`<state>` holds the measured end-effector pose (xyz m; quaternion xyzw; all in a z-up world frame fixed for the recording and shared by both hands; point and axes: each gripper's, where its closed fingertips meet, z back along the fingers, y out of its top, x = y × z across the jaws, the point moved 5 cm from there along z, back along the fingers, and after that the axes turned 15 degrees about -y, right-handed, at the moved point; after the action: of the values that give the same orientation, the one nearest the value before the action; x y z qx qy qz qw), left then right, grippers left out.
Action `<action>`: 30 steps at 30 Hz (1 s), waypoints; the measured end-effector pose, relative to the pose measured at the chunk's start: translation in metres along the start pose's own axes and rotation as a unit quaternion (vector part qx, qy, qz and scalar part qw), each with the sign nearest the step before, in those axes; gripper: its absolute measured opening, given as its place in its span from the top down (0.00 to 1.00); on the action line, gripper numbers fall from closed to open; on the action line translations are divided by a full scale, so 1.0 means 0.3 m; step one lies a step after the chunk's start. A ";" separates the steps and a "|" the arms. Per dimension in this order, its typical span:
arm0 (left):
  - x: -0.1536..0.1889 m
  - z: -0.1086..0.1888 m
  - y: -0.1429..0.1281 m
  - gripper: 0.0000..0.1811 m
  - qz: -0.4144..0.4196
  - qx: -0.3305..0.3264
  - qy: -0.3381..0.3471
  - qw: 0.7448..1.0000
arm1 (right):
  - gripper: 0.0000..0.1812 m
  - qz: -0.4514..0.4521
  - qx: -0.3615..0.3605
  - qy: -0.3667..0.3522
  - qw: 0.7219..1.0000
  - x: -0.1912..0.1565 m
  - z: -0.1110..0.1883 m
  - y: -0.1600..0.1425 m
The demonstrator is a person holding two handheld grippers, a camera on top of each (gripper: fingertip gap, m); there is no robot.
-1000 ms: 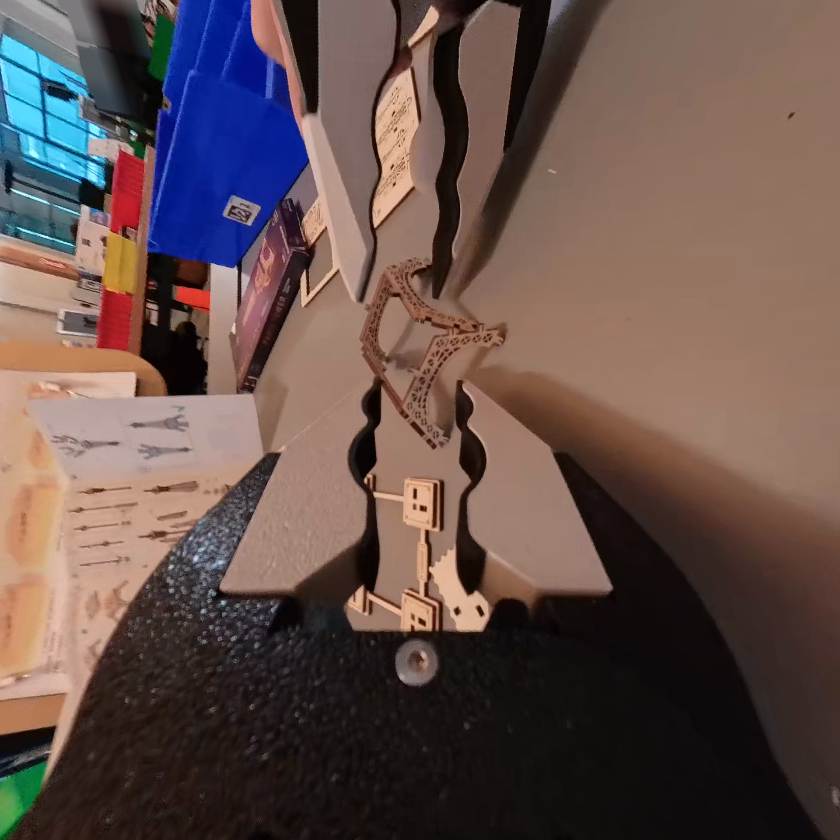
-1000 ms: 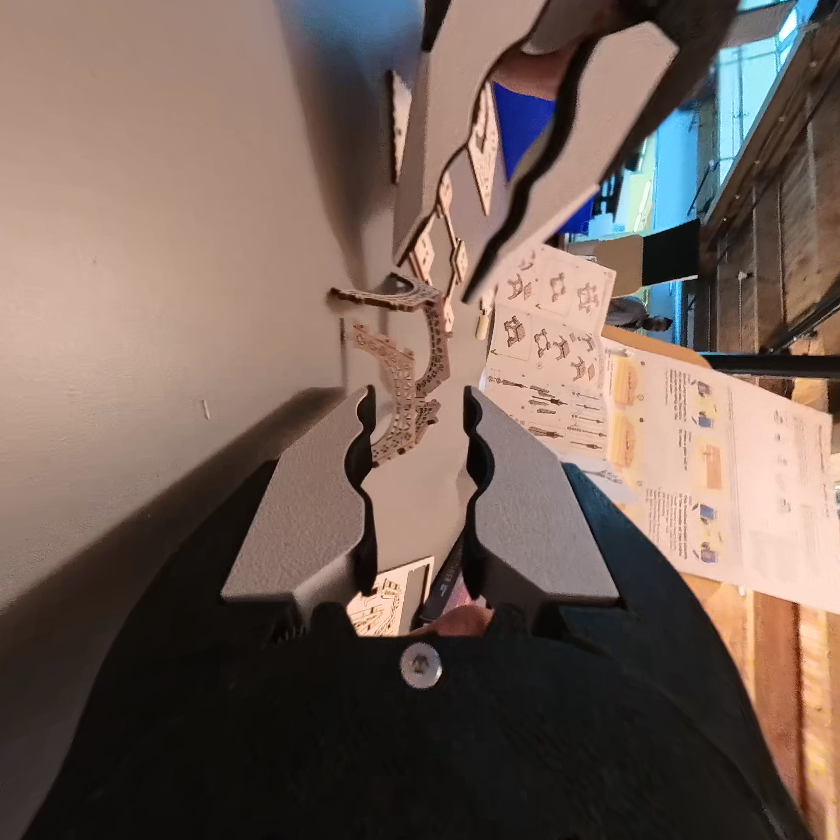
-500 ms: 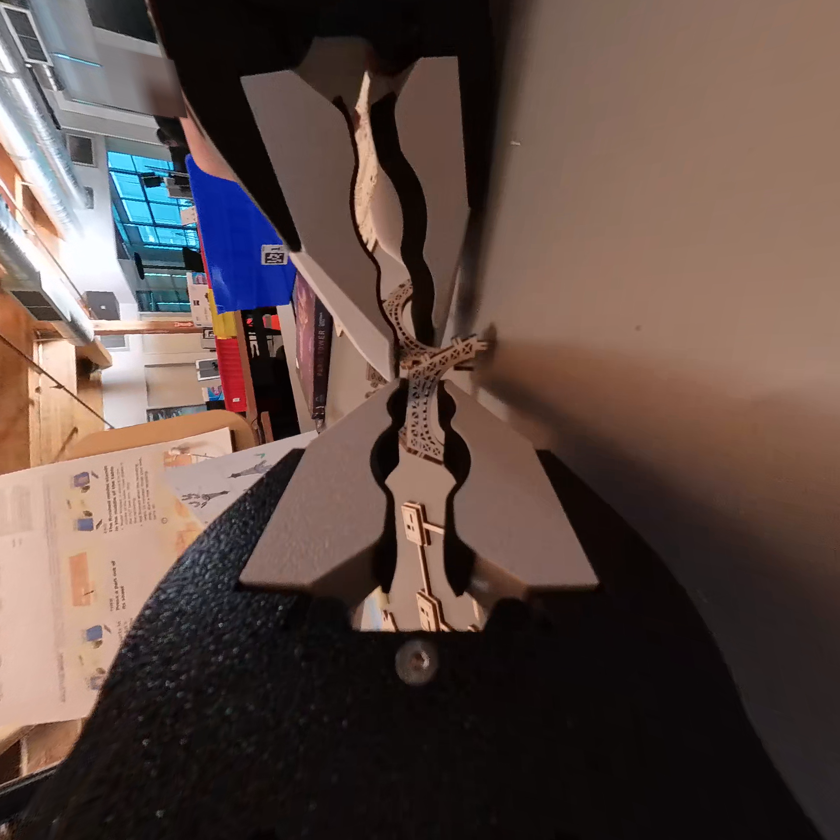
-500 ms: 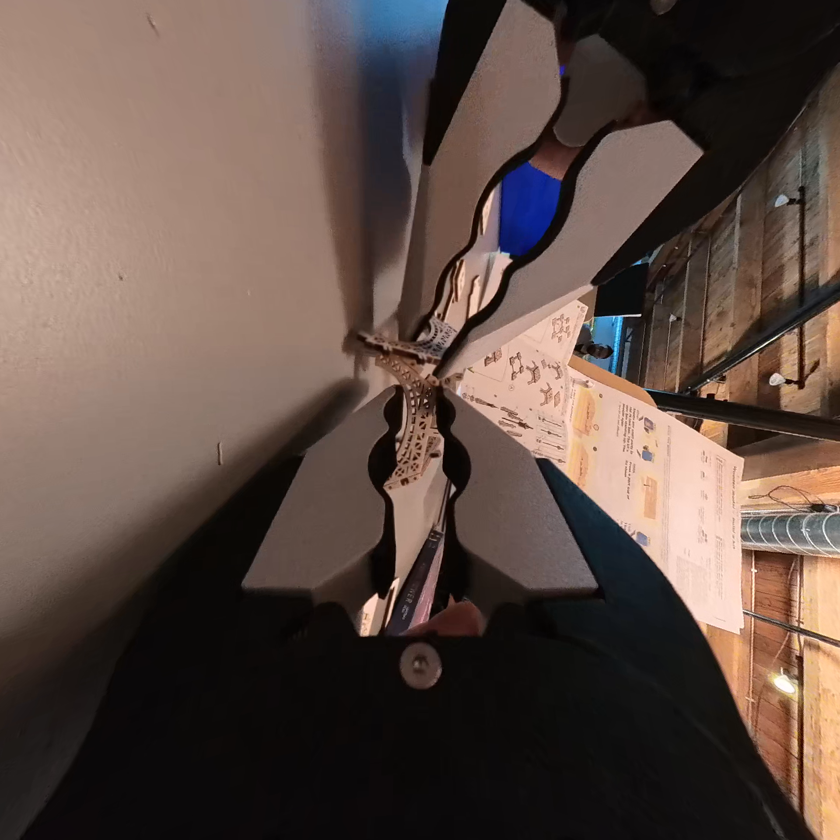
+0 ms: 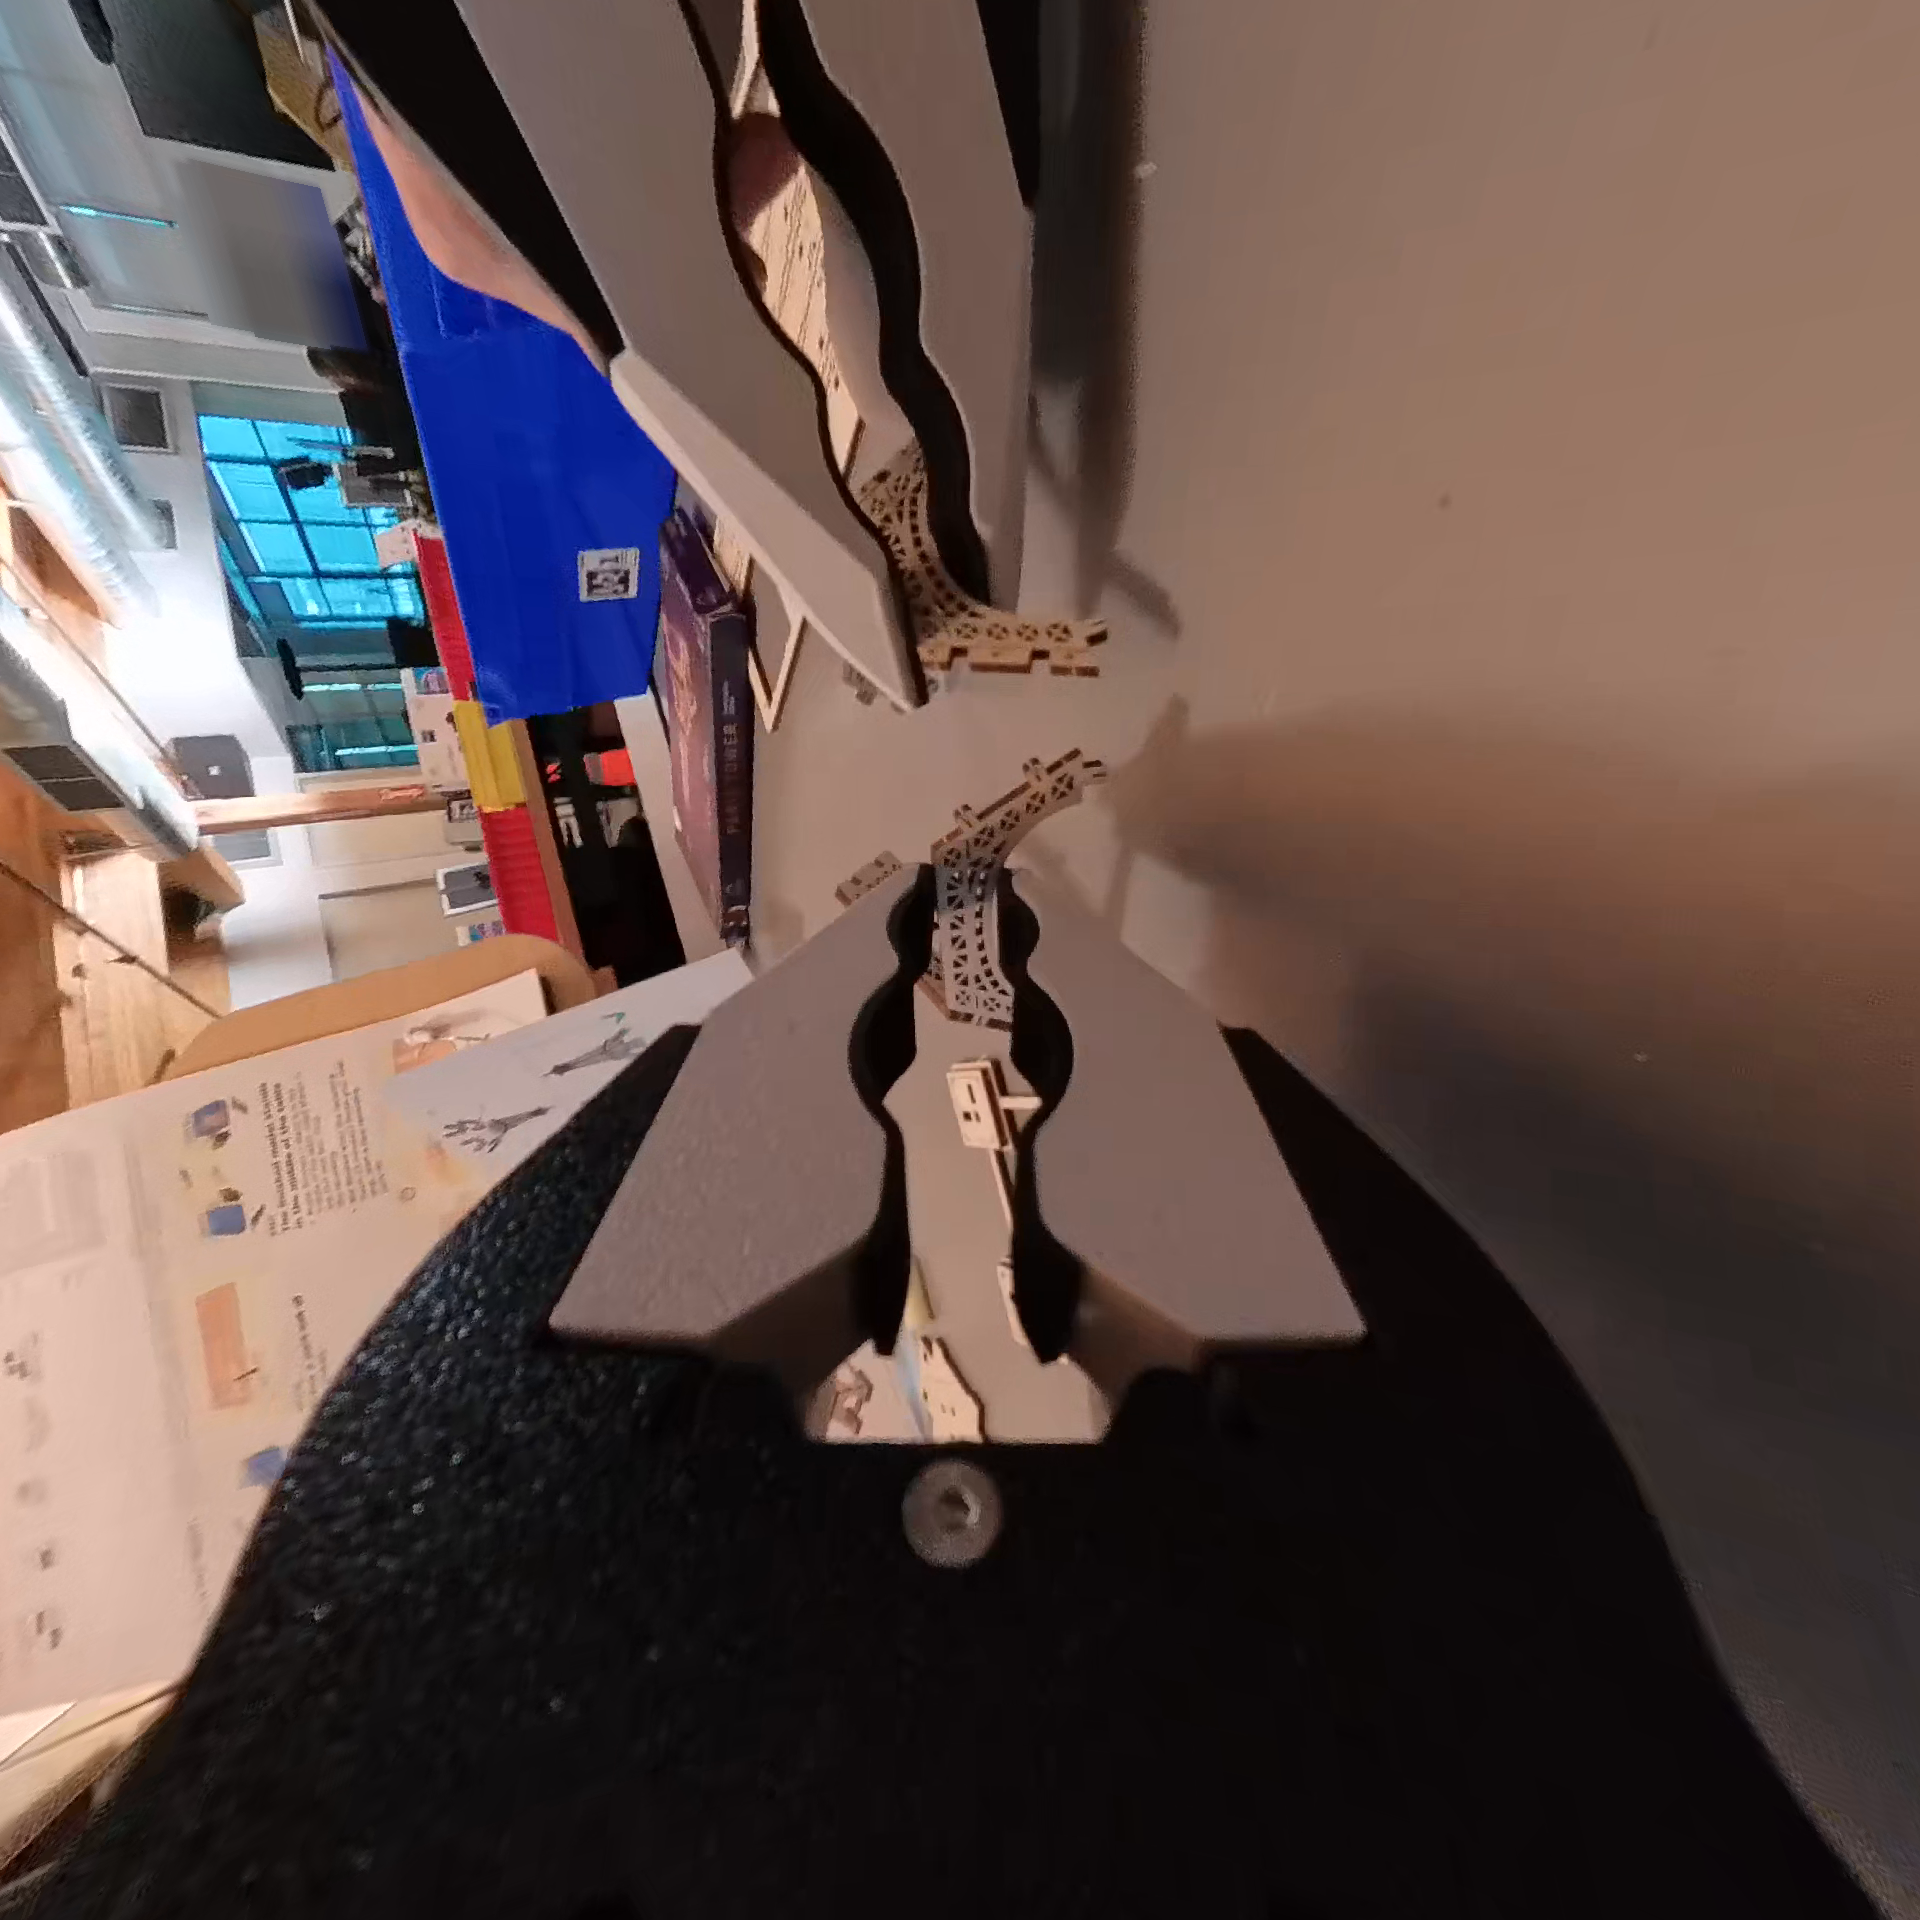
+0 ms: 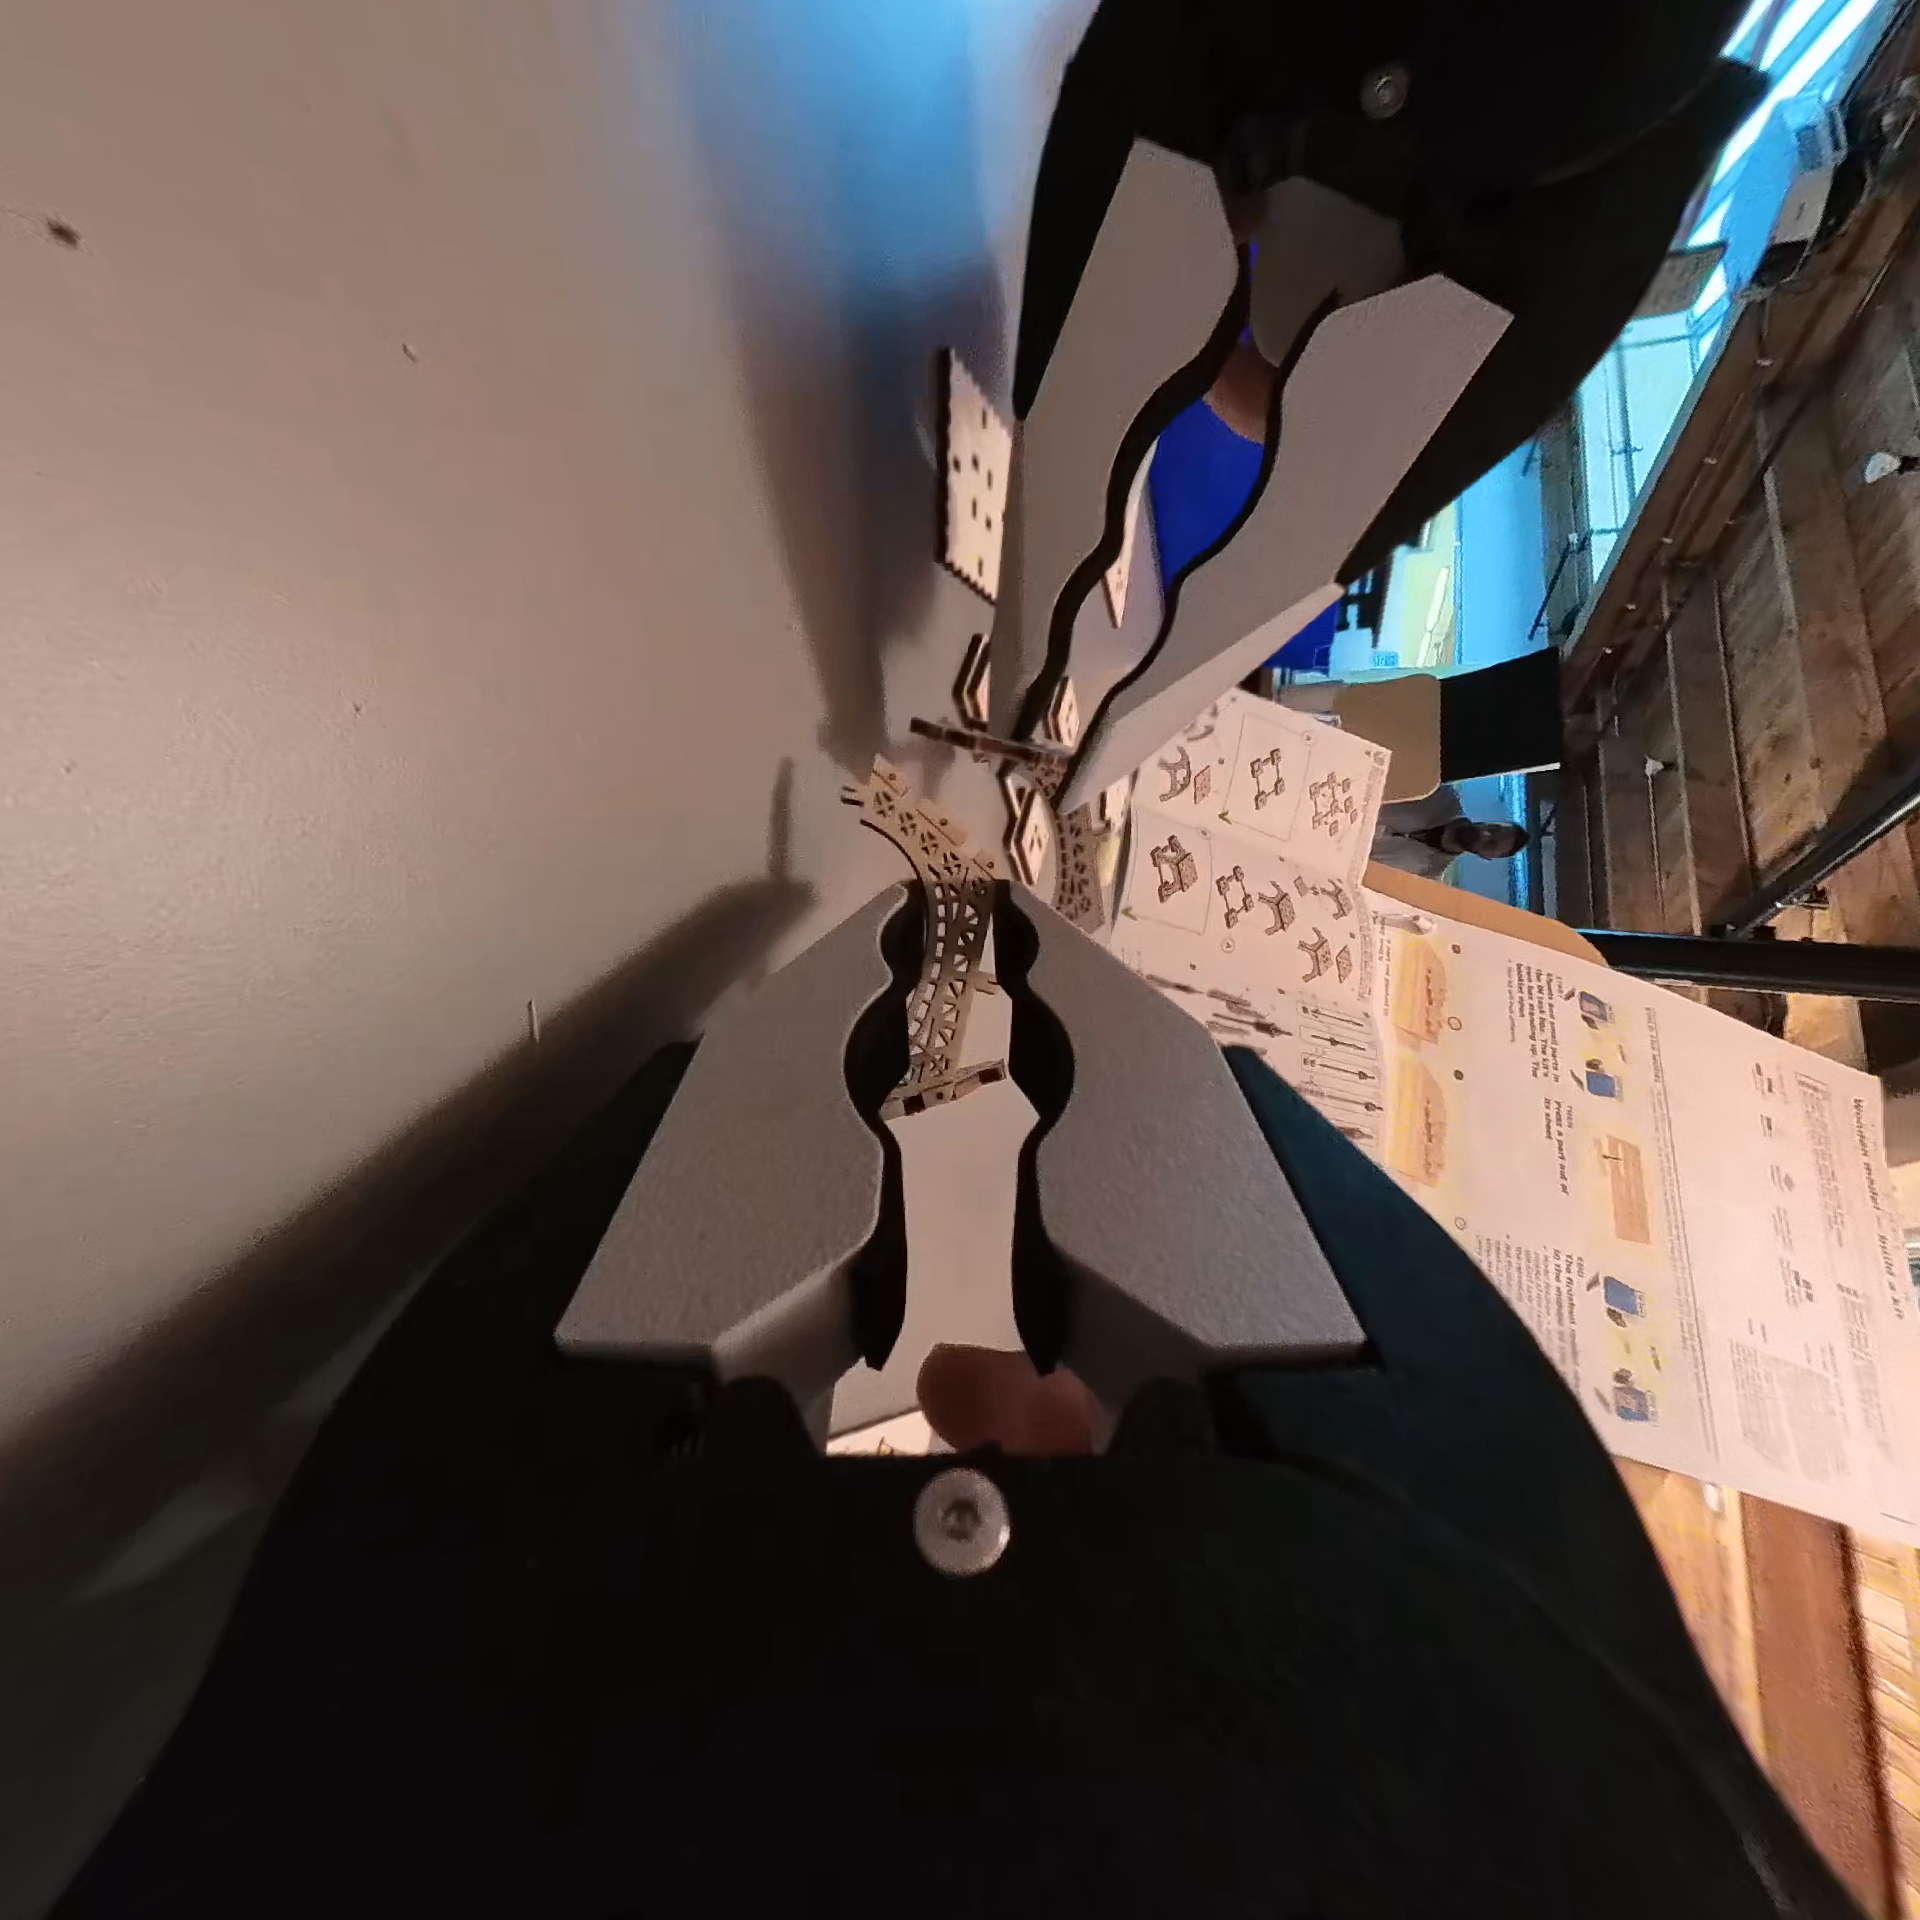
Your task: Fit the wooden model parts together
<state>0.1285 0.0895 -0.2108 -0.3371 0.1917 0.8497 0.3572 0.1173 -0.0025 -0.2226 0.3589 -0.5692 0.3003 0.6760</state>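
Now your left gripper (image 5: pixel 966 914) and right gripper (image 6: pixel 951 914) each clamp one curved tan wooden lattice leg (image 5: pixel 971 935), pulled apart again over the grey desk (image 5: pixel 1558 416), so the joint remains unmade.

Probably a workshop: blue storage bins (image 5: pixel 520 499), exposed ducting (image 5: pixel 62 436), timber walls (image 6: pixel 1766 644)

A blue bin (image 5: pixel 520 520) stands at the far edge of the grey desk (image 5: pixel 1507 416), a dark purple box (image 5: pixel 712 748) just beside it. Printed instruction sheets (image 6: pixel 1558 1143) lie spread on the desk.
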 end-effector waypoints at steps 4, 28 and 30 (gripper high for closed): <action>0.002 -0.002 0.017 0.95 -0.010 -0.005 -0.013 1.000 | 0.94 -0.006 0.007 0.001 1.000 0.009 -0.004 0.010; -0.001 -0.013 0.052 0.95 -0.047 -0.042 -0.034 0.997 | 0.94 0.057 -0.006 0.016 0.998 -0.006 -0.013 0.015; 0.002 -0.023 0.056 0.95 -0.060 -0.052 -0.032 0.996 | 0.94 0.057 -0.004 0.014 0.998 -0.006 -0.018 0.022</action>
<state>0.1188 0.0746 -0.2147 -0.3386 0.1149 0.8459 0.3958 0.1146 0.0056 -0.2239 0.3186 -0.5803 0.3412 0.6674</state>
